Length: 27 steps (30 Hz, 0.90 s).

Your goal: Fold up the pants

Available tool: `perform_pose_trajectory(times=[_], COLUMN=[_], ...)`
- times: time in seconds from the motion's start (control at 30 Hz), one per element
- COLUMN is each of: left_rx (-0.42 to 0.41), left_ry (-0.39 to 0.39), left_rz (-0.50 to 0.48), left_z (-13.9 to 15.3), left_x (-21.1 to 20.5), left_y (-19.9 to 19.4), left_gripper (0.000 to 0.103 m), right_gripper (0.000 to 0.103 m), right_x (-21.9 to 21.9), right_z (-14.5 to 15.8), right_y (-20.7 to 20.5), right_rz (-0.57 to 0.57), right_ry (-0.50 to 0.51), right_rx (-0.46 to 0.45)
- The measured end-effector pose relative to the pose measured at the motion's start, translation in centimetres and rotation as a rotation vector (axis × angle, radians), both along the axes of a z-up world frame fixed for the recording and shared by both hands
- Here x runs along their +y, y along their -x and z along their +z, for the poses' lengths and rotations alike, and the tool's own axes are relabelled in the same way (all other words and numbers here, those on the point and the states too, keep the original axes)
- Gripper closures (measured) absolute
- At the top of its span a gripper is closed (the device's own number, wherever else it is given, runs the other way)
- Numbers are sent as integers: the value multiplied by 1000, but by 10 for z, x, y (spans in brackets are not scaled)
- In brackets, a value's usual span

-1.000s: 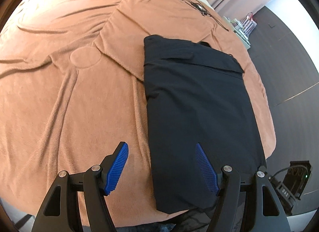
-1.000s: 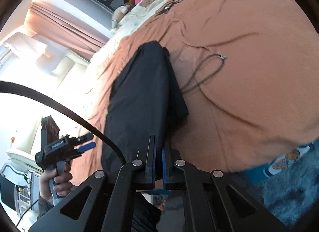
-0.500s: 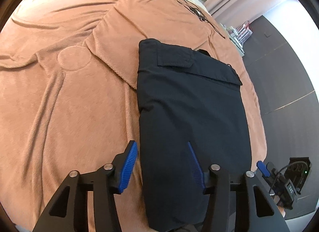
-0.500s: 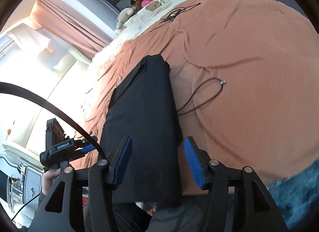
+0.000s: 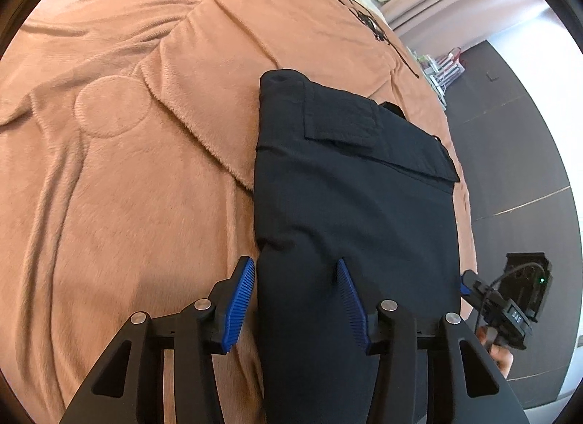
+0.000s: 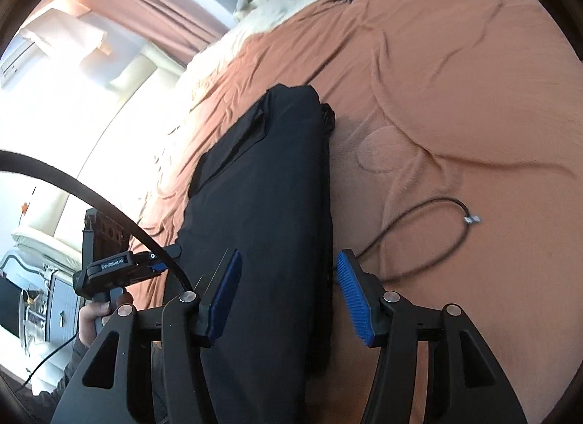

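Right gripper (image 6: 288, 293) now parted, over pants (image 6: 269, 205)

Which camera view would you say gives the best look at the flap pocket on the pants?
The left wrist view: the flap pocket faces the camera there, its whole outline visible on the pants. The right wrist view catches it only edge-on, as a dark fold.

Dark navy pants (image 5: 349, 212), folded lengthwise, flat on orange blanket (image 5: 127, 187)

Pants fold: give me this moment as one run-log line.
pants: folded, flat on blanket | left gripper: open | right gripper: open | cable: beside pants
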<state>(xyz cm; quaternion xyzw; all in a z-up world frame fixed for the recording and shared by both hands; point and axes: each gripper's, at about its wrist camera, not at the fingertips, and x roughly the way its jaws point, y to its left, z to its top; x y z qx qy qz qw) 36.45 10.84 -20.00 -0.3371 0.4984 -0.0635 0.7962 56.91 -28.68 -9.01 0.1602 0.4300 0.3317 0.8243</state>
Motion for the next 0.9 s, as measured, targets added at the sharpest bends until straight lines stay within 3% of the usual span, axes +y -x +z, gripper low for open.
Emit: perform_pose_trajectory(times=[0.23,0.33,0.4,0.57,0.6,0.73,0.9], left_rx=[-24,-49,-81,-82,-75,-55,-48], left_ry=[10,18,33,22,21,38,61], left_rz=[-5,-5,-9,-16,-18,-15,-34], left_z=[-3,1,8,7,4,-2,-6], left_x=[3,7,9,12,12,15,15], left_y=[-17,-22,-23,-34,-37,-35,-26], left_gripper=[57,69,71,71,71,70,70], right_gripper=[50,50,50,50,52,78,80], right_x=[12,17,20,32,34,36,35], right_z=[-19,-27,-27,-31,-32,-32,-29], right_y=[-40,-54,-60,-78,-81,-83,-73], right_rz=[75,95,110,149,154,160,173], right_ry=[-10,-33,-47,-72,-77,-106,-107], right_rx=[88,113,114,120,119,98,54])
